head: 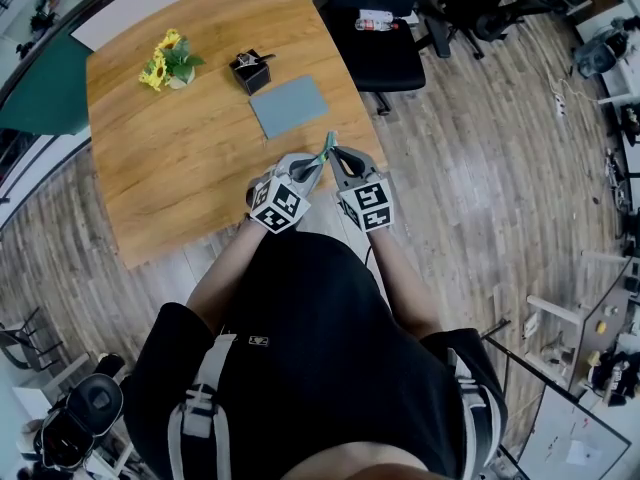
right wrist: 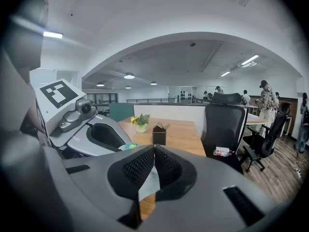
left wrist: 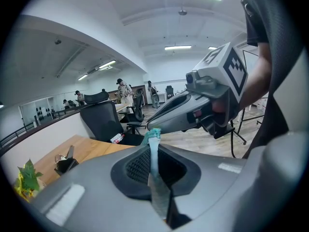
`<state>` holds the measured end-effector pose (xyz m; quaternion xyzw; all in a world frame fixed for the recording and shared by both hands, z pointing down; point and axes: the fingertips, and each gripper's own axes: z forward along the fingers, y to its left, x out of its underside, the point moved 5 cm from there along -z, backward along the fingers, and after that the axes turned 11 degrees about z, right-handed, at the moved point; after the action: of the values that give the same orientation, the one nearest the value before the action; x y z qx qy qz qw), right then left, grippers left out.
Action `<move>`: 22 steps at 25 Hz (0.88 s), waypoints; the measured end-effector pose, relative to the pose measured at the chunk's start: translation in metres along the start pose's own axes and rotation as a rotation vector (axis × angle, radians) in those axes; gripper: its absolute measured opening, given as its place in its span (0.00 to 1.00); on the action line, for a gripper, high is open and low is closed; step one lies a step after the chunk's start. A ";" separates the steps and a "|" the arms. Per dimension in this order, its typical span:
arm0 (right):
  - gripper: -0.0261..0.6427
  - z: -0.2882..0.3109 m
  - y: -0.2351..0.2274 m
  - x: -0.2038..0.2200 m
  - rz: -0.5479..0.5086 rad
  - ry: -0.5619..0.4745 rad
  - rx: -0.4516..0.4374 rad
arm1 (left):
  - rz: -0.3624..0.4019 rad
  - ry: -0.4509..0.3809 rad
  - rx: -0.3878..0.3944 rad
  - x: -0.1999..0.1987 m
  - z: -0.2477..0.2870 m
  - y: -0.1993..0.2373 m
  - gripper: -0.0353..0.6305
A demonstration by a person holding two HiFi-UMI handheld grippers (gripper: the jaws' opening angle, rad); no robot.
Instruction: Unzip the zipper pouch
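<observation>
Grey fabric with a teal end, the zipper pouch, is held in the air in the middle of the head view, above the near edge of the wooden surface. The left tool is fully closed on the strip that ends in the teal tab. The right tool is fully closed on pale grey fabric of the same pouch. I think the main danger is slipping: both grips take only a thin edge, so a strong pull apart can draw the fabric out of one tool. If the left tool pinches fabric and not the slider, pulling only stretches the pouch. The pouch shows edge-on, and its long axis seems to run from lower left to upper right, with the teal end pointing away from the person.
</observation>
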<state>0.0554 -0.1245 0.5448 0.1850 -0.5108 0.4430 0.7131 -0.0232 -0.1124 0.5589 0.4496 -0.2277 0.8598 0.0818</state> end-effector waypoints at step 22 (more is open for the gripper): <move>0.05 -0.016 0.012 0.014 -0.006 0.022 -0.002 | 0.009 -0.014 0.002 -0.006 -0.026 -0.026 0.07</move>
<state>0.0558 -0.1008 0.5484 0.1811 -0.5030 0.4421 0.7202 -0.0298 -0.0765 0.5491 0.4548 -0.2295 0.8572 0.0758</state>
